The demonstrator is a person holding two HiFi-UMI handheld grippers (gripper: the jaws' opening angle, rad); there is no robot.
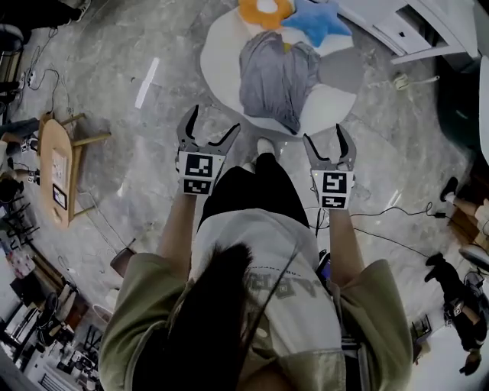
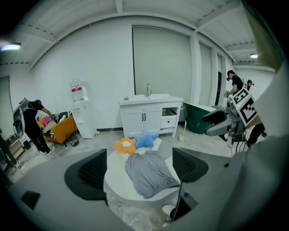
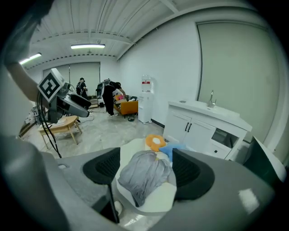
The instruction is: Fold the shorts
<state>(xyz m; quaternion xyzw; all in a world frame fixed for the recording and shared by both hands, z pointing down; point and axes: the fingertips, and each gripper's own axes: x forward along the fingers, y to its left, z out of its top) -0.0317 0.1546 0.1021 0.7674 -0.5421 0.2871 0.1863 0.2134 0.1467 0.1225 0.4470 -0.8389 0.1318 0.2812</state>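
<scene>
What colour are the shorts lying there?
The shorts are plain grey; the head view shows them best.

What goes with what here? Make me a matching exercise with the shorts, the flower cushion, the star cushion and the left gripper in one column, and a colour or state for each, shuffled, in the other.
Column one:
1. shorts
2. flower cushion
3. star cushion
4. left gripper

Column two:
A. blue
B. open, holding nothing
C. grey
D. orange

Pairs: 1-C, 2-D, 3-A, 4-B
</scene>
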